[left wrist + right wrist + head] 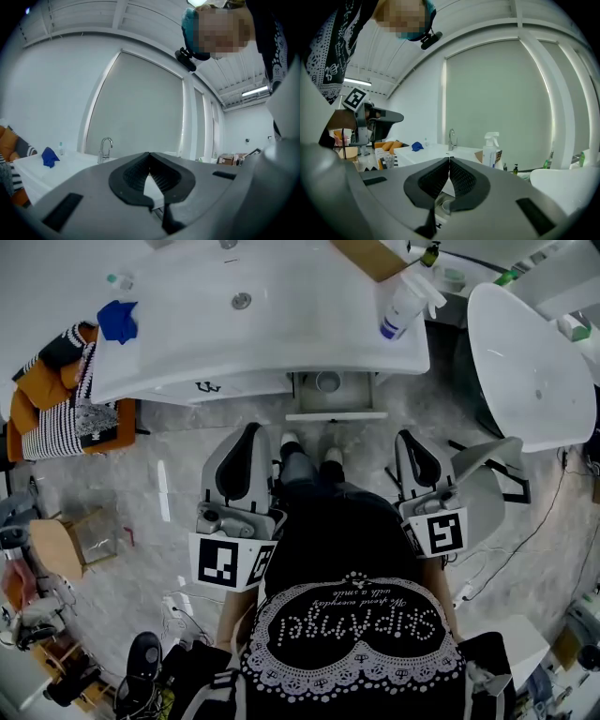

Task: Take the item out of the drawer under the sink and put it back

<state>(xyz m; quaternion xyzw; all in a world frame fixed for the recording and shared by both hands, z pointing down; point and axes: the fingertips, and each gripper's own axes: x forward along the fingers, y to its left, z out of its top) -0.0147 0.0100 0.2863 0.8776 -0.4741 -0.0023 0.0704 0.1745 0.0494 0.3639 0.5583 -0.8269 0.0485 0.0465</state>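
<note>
Drawer (336, 397) open at top centre, round item (328, 382) inside. Left gripper (251, 430) & right gripper (405, 435) both pinched together, empty, well short. Risk: reaching w/ jaws closed would shove item, not grab it.

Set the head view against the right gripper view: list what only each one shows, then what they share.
Head view only: the sink's round metal drain and the person's pale shoes. Right gripper view only: the tall pale window panel and the ceiling strip light. Both: the white spray bottle, the crumpled blue cloth and the white sink counter.
</note>
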